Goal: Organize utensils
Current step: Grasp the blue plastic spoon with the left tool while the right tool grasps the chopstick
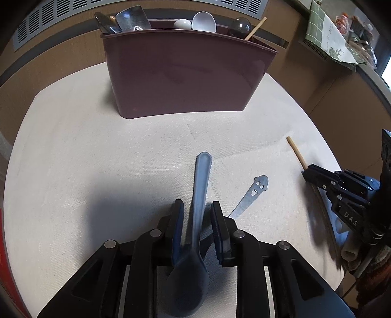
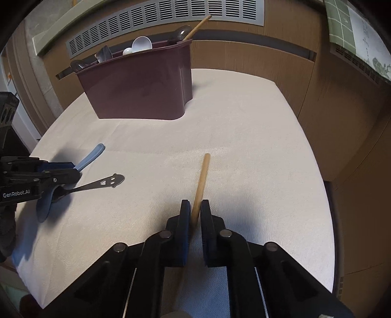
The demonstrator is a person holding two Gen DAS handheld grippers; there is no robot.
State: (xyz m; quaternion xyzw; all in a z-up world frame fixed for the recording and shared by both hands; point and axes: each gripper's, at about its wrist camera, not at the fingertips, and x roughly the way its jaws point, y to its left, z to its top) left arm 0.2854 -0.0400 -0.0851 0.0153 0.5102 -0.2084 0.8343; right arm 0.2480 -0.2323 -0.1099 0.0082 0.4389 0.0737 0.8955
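Note:
A pale blue plastic spoon (image 1: 201,181) lies on the white cloth with its bowl toward the camera. Its handle runs between the jaws of my left gripper (image 1: 196,205), which stand open with a gap on each side. Just to its right lies a flat metal utensil with a smiley-face end (image 1: 254,193). My right gripper (image 2: 195,203) is shut on a wooden chopstick (image 2: 202,176) that rests on the cloth. At the back stands a maroon utensil holder (image 1: 185,78) with spoons and another chopstick in it. The right wrist view shows the left gripper (image 2: 73,175) over the blue spoon (image 2: 91,155).
The white cloth (image 2: 244,146) covers the whole tabletop. Its edges drop off at the right and back. Behind it is a brown panelled wall with a grey vent grille (image 2: 171,14). A green checked cloth (image 1: 325,29) hangs at the upper right.

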